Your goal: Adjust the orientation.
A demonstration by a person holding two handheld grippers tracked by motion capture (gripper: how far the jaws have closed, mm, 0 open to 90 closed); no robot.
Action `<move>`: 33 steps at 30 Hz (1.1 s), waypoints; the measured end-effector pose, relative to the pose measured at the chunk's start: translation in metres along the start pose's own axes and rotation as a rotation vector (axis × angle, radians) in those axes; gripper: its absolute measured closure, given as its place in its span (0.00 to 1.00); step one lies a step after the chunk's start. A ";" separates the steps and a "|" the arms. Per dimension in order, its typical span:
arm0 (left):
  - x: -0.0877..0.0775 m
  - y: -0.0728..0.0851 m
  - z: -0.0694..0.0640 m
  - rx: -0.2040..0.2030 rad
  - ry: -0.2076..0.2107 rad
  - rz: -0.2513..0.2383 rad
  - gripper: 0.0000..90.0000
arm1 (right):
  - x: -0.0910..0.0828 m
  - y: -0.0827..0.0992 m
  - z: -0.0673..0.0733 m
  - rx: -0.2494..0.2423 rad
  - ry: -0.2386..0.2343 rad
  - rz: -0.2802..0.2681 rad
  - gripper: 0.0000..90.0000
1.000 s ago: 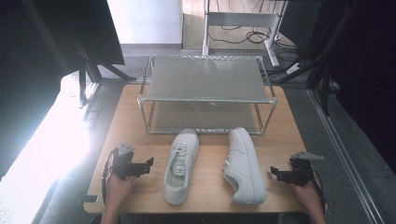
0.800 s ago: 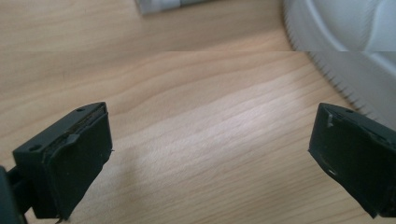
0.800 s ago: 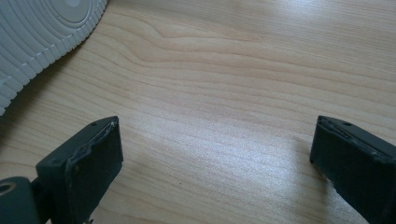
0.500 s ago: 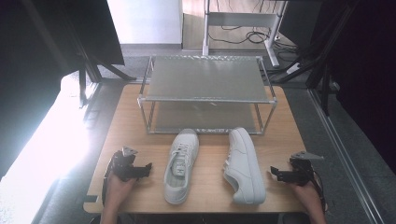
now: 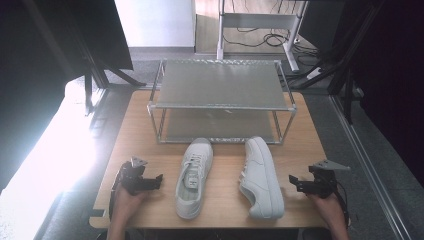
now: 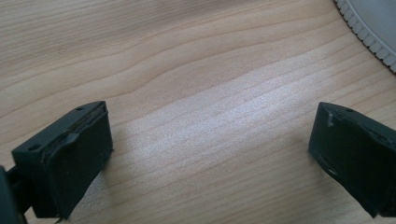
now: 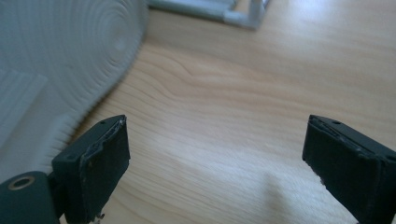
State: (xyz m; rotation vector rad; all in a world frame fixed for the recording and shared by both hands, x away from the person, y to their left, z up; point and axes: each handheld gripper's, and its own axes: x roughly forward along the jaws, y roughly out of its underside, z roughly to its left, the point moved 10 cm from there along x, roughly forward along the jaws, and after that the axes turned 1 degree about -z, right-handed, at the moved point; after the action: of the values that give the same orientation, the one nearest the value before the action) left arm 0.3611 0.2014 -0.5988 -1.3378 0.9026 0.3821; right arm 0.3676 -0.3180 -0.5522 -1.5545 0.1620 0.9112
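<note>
Two white sneakers lie on the wooden table (image 5: 150, 150). The left sneaker (image 5: 194, 177) stands upright with its laces up. The right sneaker (image 5: 261, 175) lies on its side, its sole toward my right gripper. My left gripper (image 5: 159, 181) rests left of the laced sneaker, open, with bare wood between its jaws (image 6: 210, 154); the sneaker's edge (image 6: 373, 23) is at the top right of that view. My right gripper (image 5: 292, 182) is open and its jaws have just been closing a little, with nothing between them (image 7: 217, 158). The ribbed sole (image 7: 60, 60) is just to its left.
A two-tier metal rack (image 5: 222, 85) stands across the back half of the table, its lower shelf behind the sneakers' toes; one rack foot (image 7: 224, 9) is seen ahead of the right gripper. Table edges lie close outside each hand. Dark stands and cables surround the table.
</note>
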 end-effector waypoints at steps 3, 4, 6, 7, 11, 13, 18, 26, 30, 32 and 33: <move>0.000 0.000 0.000 -0.004 -0.004 -0.001 0.00 | -0.005 -0.008 0.007 -0.009 -0.010 -0.014 0.08; 0.000 0.000 0.000 -0.005 -0.004 -0.001 0.00 | -0.008 -0.012 0.010 -0.012 -0.016 -0.019 0.08; 0.000 0.000 0.000 -0.006 -0.005 -0.002 0.00 | -0.018 -0.024 0.023 -0.024 -0.041 -0.037 0.07; 0.000 0.000 0.000 -0.007 -0.006 -0.002 0.00 | -0.021 -0.028 0.028 -0.031 -0.050 -0.042 0.07; 0.000 0.000 0.000 -0.008 -0.007 -0.001 0.00 | -0.029 -0.042 0.049 -0.065 -0.087 -0.054 0.07; 0.000 0.000 0.000 -0.008 -0.008 0.000 0.00 | -0.029 -0.045 0.057 -0.083 -0.100 -0.053 0.07; 0.000 -0.001 0.000 -0.008 -0.009 0.000 0.00 | -0.024 -0.050 0.071 -0.107 -0.120 -0.047 0.07; 0.000 -0.001 0.000 -0.009 -0.010 0.000 0.00 | -0.015 -0.053 0.087 -0.129 -0.138 -0.038 0.07; 0.000 0.000 0.000 -0.009 -0.010 0.000 0.00 | -0.009 -0.048 0.092 -0.167 -0.120 -0.011 0.07; 0.000 0.000 0.000 -0.009 -0.010 0.000 0.00 | -0.009 -0.047 0.090 -0.152 -0.124 -0.012 0.07; 0.000 0.000 0.000 -0.009 -0.010 0.000 0.00 | -0.009 -0.047 0.089 -0.147 -0.123 -0.010 0.07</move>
State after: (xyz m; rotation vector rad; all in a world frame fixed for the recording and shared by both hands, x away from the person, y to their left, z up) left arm 0.3616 0.2010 -0.5988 -1.3432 0.8938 0.3931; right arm 0.3488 -0.2315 -0.5030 -1.6275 -0.0007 1.0268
